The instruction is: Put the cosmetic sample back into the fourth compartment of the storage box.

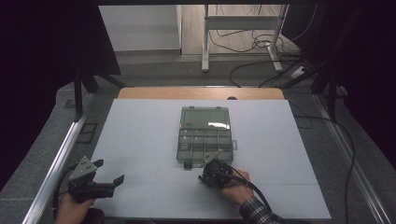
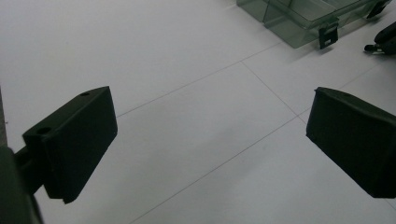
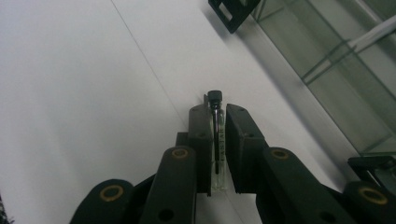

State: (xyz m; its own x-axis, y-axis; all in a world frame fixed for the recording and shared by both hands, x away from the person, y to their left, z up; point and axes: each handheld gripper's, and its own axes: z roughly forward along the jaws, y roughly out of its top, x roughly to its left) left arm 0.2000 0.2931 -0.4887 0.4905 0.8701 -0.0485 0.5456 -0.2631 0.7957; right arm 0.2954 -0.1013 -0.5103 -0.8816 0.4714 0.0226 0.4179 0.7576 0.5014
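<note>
**Right gripper pinches a small glass vial**

Right gripper [image 3: 217,140]: my black jaws press a slim clear vial [image 3: 219,154] with a black cap between them. Just ahead sits the open, translucent green compartment box [image 1: 205,135] on the smooth white table [image 1: 140,135]. My left gripper [image 2: 210,140] hangs spread wide, empty.
</note>
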